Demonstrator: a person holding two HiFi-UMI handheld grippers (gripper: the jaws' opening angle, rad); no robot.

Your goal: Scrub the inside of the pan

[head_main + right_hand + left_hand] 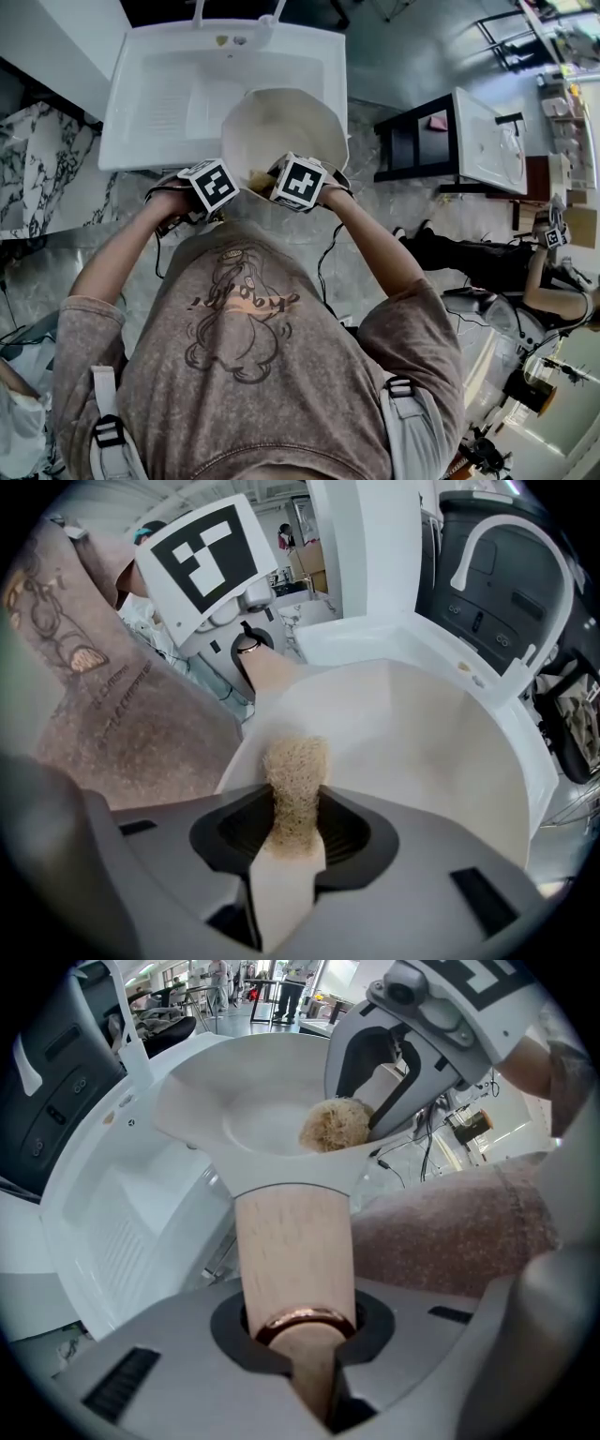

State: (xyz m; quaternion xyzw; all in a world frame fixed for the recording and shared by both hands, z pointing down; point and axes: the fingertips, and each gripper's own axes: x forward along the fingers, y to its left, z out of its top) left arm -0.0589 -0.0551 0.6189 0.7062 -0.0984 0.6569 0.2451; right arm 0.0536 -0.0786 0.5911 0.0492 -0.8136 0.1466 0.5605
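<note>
A cream pan (281,127) is held over the white sink (159,94). Its wooden handle (292,1251), with a copper ring at the end, is clamped in my left gripper (305,1354). The pan's bowl (272,1115) faces up and away from that gripper. My right gripper (291,832) is shut on a tan scrub sponge (293,780), which sticks out over the pan's inside (422,742). In the left gripper view the sponge (336,1126) rests at the pan's right inner wall, under the right gripper's jaws. Both marker cubes (214,185) (298,182) sit side by side at the pan's near rim.
The sink has a white tap (502,541) at its far side and a marble counter (37,169) to the left. A dark side table (422,141) and a white unit (487,141) stand to the right. Another person (506,272) sits at the right.
</note>
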